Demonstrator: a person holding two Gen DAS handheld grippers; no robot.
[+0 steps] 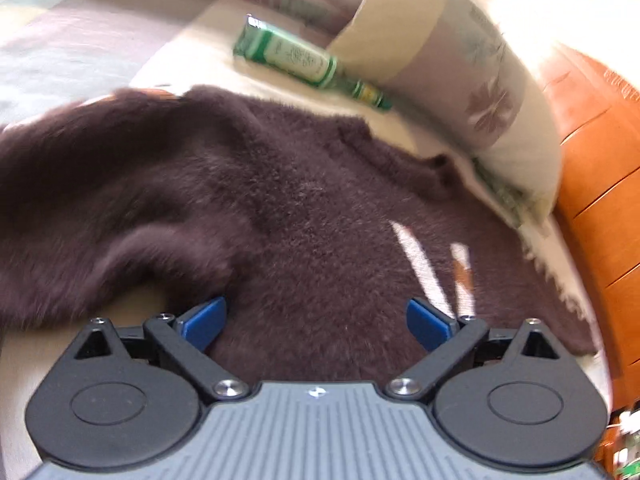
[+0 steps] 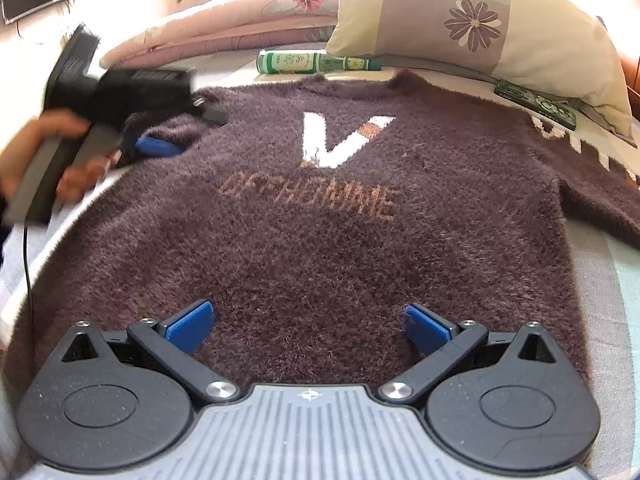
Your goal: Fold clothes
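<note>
A dark brown fuzzy sweater [image 2: 320, 248] lies front up on the bed, showing a white V [image 2: 332, 140] and tan lettering. In the left wrist view the same sweater [image 1: 280, 200] fills the middle, with its sleeve [image 1: 100, 184] bunched and lifted on the left. My left gripper [image 1: 316, 314] is open, low over the sweater's shoulder, its blue pads [image 1: 204, 320] wide apart and holding nothing. The right wrist view shows that left gripper [image 2: 168, 142] blurred, held by a hand [image 2: 36, 152]. My right gripper [image 2: 308, 322] is open over the hem, holding nothing.
A green glass bottle [image 2: 316, 62] lies on the bed just beyond the collar. A flowered pillow [image 2: 480, 28] sits at the back right, with a flat green packet [image 2: 536, 104] under its edge. A pink quilt [image 2: 224, 28] is folded behind. An orange wooden headboard [image 1: 600, 200] stands on the right.
</note>
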